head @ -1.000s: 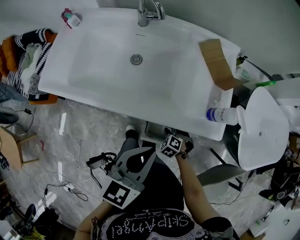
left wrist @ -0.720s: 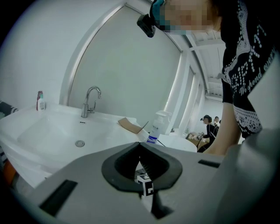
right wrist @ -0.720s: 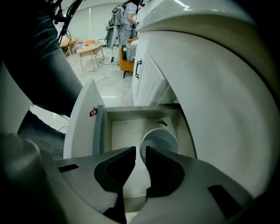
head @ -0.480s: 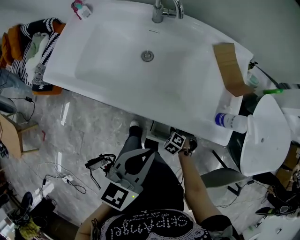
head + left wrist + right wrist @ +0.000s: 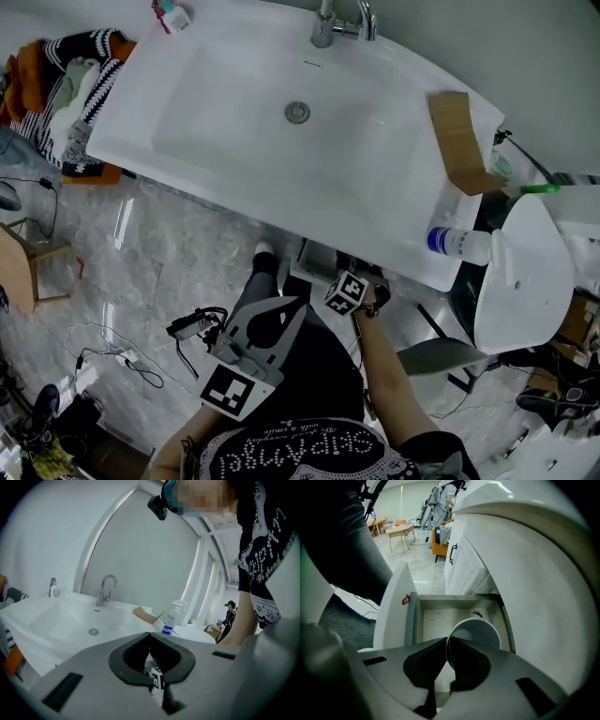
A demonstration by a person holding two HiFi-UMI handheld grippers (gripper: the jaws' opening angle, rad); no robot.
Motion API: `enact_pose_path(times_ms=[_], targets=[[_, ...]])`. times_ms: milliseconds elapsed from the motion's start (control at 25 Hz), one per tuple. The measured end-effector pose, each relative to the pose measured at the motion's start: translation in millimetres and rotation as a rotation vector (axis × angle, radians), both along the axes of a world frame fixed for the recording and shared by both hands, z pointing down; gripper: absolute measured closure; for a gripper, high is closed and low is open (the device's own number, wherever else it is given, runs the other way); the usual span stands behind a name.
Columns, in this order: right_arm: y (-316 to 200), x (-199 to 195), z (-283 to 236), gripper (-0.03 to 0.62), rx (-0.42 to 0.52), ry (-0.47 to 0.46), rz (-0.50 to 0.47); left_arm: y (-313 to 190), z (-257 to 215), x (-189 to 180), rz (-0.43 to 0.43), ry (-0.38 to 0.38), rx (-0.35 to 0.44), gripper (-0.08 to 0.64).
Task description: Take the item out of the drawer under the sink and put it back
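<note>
Right gripper has just been closing its jaws and now pinches the rim of the white cup. The cup sits inside the open drawer beneath the sink. Left gripper is clenched on nothing, in front of the sink.

Reaching down and forward with the right forearm, bare and stretched out straight from the torso. Right hand wrapped around the right gripper, aiming it steeply down. Just closed the jaws there, and now pinching the rim of a cup tight between the pads. Holding the left gripper out over the lap, tilted only a little below level, tips toward the right hand. Jaws pressed together on that side, tips meeting, gripping nothing.
</note>
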State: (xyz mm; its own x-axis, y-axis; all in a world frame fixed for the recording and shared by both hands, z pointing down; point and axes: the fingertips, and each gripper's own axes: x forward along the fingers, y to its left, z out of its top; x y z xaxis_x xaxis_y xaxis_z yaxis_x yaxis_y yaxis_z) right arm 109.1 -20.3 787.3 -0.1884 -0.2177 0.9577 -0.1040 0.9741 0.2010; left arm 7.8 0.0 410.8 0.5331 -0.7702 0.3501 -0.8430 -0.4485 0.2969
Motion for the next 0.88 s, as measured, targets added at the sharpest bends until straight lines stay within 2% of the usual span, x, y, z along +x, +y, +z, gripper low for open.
enact_pose_path(times_ms=[360,720,880], targets=[[19,1,-38,0.568,0.028,-0.087,0.053,4,-16,1,-0.028,0.015,0.071,0.557],[17,10,-78,0.568,0.056,-0.144,0.122,6,-26,18,0.002,-0.002,0.125,0.557],[28,8,-97,0.568,0.03,-0.201,0.148,9,-28,27,0.005,-0.003,0.14,0.557]])
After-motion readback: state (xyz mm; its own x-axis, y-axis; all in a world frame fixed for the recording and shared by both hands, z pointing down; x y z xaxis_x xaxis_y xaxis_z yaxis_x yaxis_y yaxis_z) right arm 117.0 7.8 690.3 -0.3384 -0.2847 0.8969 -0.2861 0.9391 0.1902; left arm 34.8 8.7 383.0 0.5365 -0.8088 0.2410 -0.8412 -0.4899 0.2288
